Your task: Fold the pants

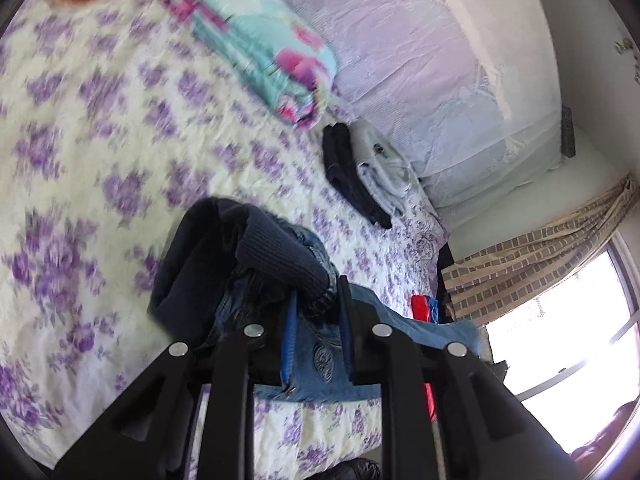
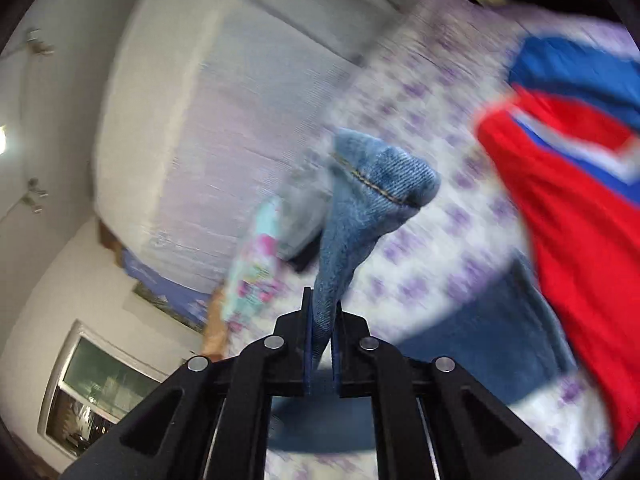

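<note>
Left wrist view: the left claw is clamped on the jeans at what looks like the waistband end, a round metal button showing on the denim just behind the fingertips, and a dark ribbed cuff of another garment or lining bunches up just ahead of the fingers. Past that bunch the flowered bed stretches away, with a small stack of folded clothes farther ahead and to the right, and a rolled quilt beyond it near the pillows. In the right wrist view, the right claw is closed tight on a narrow denim end, a stitched hem standing up just ahead of the fingers, so this is probably a leg cuff. A red and blue garment lies to the right of that claw on the bed. The jeans are therefore held at two ends, clear of the sheet near the claws, their long axis running from one claw to the other. Both views are smeared, so the exact slack between the claws cannot be told. The coming fold likely turns on bringing the hem end toward the waistband end.
</note>
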Motion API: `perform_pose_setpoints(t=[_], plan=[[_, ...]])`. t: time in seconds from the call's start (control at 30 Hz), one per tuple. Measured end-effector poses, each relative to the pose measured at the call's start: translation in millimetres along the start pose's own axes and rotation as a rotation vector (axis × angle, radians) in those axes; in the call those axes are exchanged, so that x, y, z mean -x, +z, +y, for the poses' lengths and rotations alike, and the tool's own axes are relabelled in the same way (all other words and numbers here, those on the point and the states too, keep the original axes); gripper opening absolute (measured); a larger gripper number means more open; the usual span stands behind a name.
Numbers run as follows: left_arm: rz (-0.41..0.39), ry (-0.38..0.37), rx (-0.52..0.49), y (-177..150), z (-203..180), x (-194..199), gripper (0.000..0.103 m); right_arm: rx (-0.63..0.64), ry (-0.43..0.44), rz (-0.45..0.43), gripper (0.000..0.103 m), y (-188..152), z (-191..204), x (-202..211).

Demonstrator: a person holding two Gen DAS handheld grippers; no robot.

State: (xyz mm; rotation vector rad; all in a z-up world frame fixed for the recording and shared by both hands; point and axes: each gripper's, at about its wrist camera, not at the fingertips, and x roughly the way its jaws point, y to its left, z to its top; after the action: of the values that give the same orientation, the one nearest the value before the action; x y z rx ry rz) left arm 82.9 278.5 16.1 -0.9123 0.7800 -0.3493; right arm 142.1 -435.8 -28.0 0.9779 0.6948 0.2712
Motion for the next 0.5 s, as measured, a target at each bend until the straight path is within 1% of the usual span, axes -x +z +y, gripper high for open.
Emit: perform_pose_setpoints(t=[0.03,0.07,0.1,0.13,0.17,0.2,0.23,0.33,0.4,0.43,0.5], plan=[[0.032,-0.002,0.035,-5.3,14.1,-7.1,0.018,-0.089,-0.038,0.055,0.007,-10.2,-35.5,-9.7],[0.055,0.007,0.066,-10.4,27.1,-12.8,0.018,-0.162,-0.052,0.076,0.007,-19.2,-59.3,-14.3],[0.073,0.021,0.093,-16.4,38.8,-18.1,0.018,-0.23,-0.041,0.087,0.007,-28.7,-78.9,-16.5],[0.08,0.024,0.122,-23.6,50.8,-20.8,0.018,-0.266,-0.01,0.081,0.007,-35.0,-90.3,-15.1],[0.072,0.003,0.142,-27.4,57.3,-19.0,0.018,-0.27,0.014,0.069,0.007,-36.3,-93.4,-11.3],[0.069,-0.02,0.157,-28.6,60.7,-17.0,0.018,-0.259,0.016,0.056,0.007,-34.2,-90.8,-8.2],[0.064,-0.028,0.161,-28.0,60.7,-14.6,0.018,-0.233,0.024,0.049,0.007,-30.4,-84.5,-5.4],[0.046,0.002,0.114,-22.8,45.0,-10.2,0.018,-0.17,0.038,0.046,0.007,-22.5,-65.1,-1.2],[0.031,0.006,0.084,-21.2,34.3,-7.1,0.018,-0.141,0.046,0.04,0.007,-19.9,-59.8,0.6],[0.025,0.01,0.072,-20.3,30.4,-5.9,0.018,-0.131,0.034,0.04,0.007,-19.5,-60.6,1.8],[0.033,0.029,0.072,-20.7,34.2,-7.2,0.018,-0.158,-0.008,0.068,0.007,-24.4,-74.3,-2.8]])
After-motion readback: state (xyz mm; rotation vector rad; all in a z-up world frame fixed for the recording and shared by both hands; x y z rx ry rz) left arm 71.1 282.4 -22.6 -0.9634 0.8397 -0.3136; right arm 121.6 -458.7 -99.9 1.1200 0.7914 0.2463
